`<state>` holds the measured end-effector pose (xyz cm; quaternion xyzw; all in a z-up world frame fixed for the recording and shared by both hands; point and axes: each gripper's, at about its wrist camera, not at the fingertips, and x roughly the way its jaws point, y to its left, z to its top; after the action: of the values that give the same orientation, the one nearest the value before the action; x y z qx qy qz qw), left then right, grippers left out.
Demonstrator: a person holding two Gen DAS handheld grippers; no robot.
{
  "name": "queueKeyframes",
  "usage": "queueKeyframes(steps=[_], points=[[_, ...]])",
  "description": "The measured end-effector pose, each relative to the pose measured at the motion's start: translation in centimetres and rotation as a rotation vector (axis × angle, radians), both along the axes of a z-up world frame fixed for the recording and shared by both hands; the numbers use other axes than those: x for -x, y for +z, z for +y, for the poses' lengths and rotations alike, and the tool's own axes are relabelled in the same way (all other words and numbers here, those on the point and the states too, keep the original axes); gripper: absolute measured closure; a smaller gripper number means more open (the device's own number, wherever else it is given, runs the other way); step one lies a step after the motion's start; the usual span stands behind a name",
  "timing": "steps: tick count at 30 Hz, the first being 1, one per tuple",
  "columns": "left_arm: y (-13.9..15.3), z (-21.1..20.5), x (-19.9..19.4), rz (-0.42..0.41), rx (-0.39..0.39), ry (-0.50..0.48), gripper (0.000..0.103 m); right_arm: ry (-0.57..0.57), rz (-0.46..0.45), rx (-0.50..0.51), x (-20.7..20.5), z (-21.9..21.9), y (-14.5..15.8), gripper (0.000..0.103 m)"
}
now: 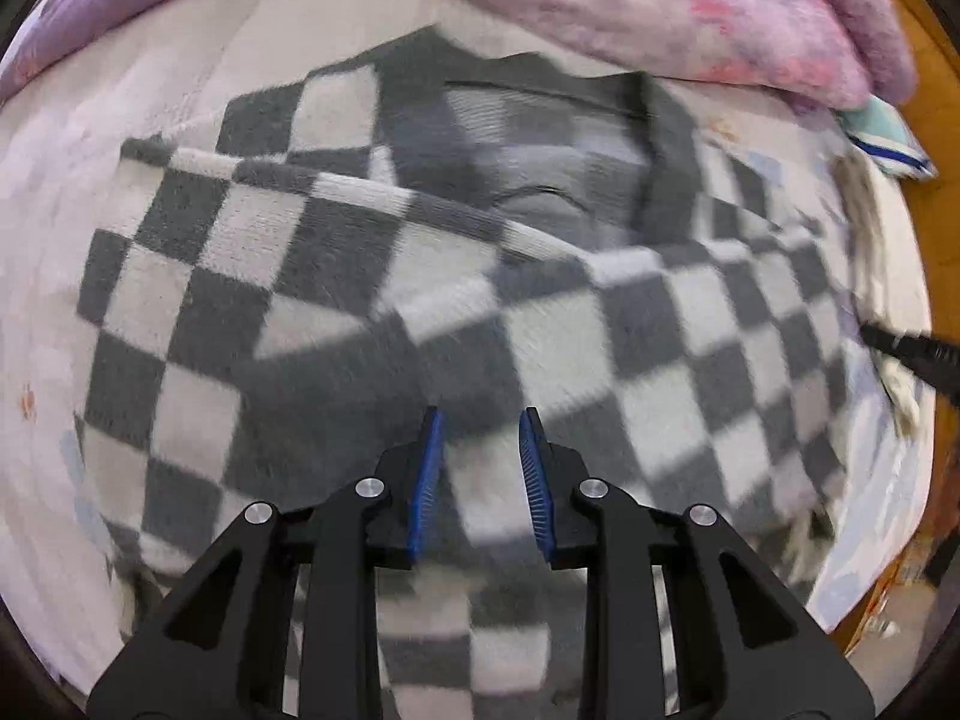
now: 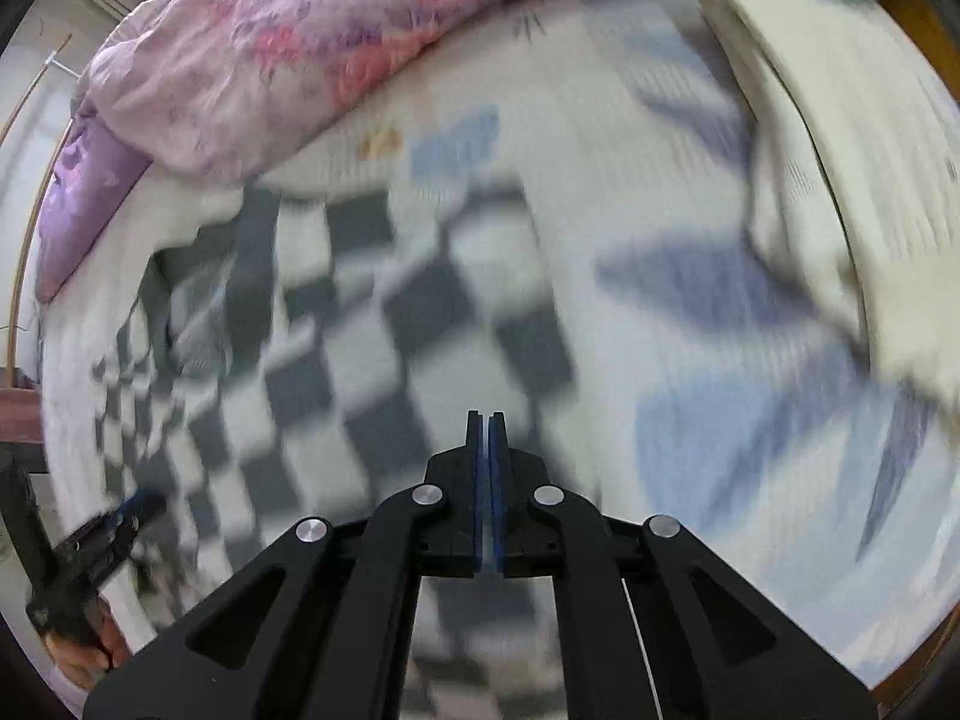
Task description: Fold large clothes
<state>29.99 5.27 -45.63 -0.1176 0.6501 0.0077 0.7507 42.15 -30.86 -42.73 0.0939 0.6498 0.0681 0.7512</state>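
Here we see the checkered garment (image 1: pixel 372 300) spread on the bed (image 1: pixel 72 192). Our left gripper (image 1: pixel 480 420) hovers above it, jaws partly apart and empty; our right gripper (image 2: pixel 486 417) is closed on nothing. A thin pinch may slip mid-fold.

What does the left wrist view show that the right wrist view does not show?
Only the left wrist view shows the open left gripper from behind, with nothing between its pads, and the garment's dark neckline. Only the right wrist view shows the shut right gripper from behind and a cream folded cloth at the bed's right side. Both show the checkered garment spread on the pale bedsheet and the pink floral quilt behind it.
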Motion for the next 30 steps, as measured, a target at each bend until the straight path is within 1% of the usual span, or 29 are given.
queueKeyframes(steps=[1, 2, 4, 6, 8, 10, 12, 14, 15, 16, 17, 18, 19, 20, 21, 22, 24, 25, 26, 27, 28, 30], points=[[-0.9, 0.5, -0.8, 0.019, 0.01, 0.023, 0.076, 0.011, 0.017, 0.031, -2.2, 0.4, -0.9, 0.101], [-1.7, 0.9, -1.5, 0.031, 0.027, 0.034, 0.076, 0.017, 0.025, 0.028, -3.8, 0.5, -1.5, 0.101], [-2.4, 1.1, -2.1, 0.038, 0.041, 0.034, 0.074, 0.019, 0.041, 0.032, -7.0, 0.7, -2.8, 0.101], [-2.7, 1.3, -2.4, 0.03, 0.054, 0.026, 0.073, 0.012, 0.063, 0.043, -9.0, 0.5, -4.3, 0.101], [-2.9, 2.2, -2.1, 0.01, 0.108, 0.068, 0.073, 0.011, 0.132, 0.013, -10.4, 0.3, -6.6, 0.102], [-3.0, 2.8, -1.7, 0.002, 0.14, 0.083, 0.073, 0.036, 0.173, 0.005, -10.8, 0.1, -6.7, 0.103], [-2.4, 2.8, -1.3, 0.016, 0.134, 0.092, 0.074, 0.075, 0.248, 0.016, -9.6, -0.2, -6.1, 0.103], [-1.6, 2.3, -0.8, 0.052, 0.097, 0.082, 0.073, 0.122, 0.294, 0.036, -7.4, -0.3, -5.4, 0.103], [-1.4, 2.0, -0.2, 0.076, 0.071, 0.066, 0.073, 0.182, 0.305, 0.061, -5.0, -0.1, -4.6, 0.103], [-1.3, 1.9, 0.4, 0.098, 0.057, 0.058, 0.073, 0.222, 0.309, 0.084, -3.2, 0.2, -4.2, 0.103], [-1.2, 2.0, 0.9, 0.115, 0.054, 0.06, 0.073, 0.262, 0.32, 0.093, -0.4, 0.4, -4.0, 0.103], [-1.4, 2.0, 1.6, 0.142, 0.055, 0.072, 0.073, 0.288, 0.352, 0.095, 2.4, 0.4, -4.4, 0.103], [-1.5, 2.1, 2.1, 0.152, 0.057, 0.084, 0.073, 0.298, 0.379, 0.114, 4.7, 0.2, -5.1, 0.103], [-1.5, 2.1, 2.4, 0.153, 0.057, 0.085, 0.073, 0.281, 0.356, 0.133, 6.5, -0.3, -5.5, 0.103], [-1.5, 2.0, 2.6, 0.15, 0.053, 0.078, 0.073, 0.259, 0.3, 0.124, 7.4, -0.7, -5.5, 0.103], [-1.5, 1.9, 2.7, 0.151, 0.043, 0.072, 0.074, 0.225, 0.29, 0.107, 7.5, -1.1, -5.7, 0.103], [-0.9, 1.6, 2.9, 0.172, 0.016, 0.066, 0.073, 0.121, 0.346, 0.058, 7.0, -2.2, -5.4, 0.103], [-0.4, 1.3, 3.2, 0.17, -0.004, 0.049, 0.073, 0.127, 0.362, 0.057, 7.2, -2.3, -4.7, 0.103], [-0.2, 1.2, 3.5, 0.172, -0.021, 0.046, 0.073, 0.154, 0.356, 0.069, 7.4, -2.2, -4.1, 0.103], [-0.6, 1.1, 3.6, 0.176, -0.021, 0.05, 0.074, 0.178, 0.335, 0.099, 7.7, -1.9, -3.6, 0.103], [-1.4, 1.2, 3.8, 0.165, -0.007, 0.06, 0.074, 0.194, 0.321, 0.114, 8.1, -1.8, -4.0, 0.103], [-2.8, 1.8, 3.9, 0.138, 0.022, 0.095, 0.072, 0.186, 0.304, 0.108, 8.1, -1.9, -6.2, 0.103]])
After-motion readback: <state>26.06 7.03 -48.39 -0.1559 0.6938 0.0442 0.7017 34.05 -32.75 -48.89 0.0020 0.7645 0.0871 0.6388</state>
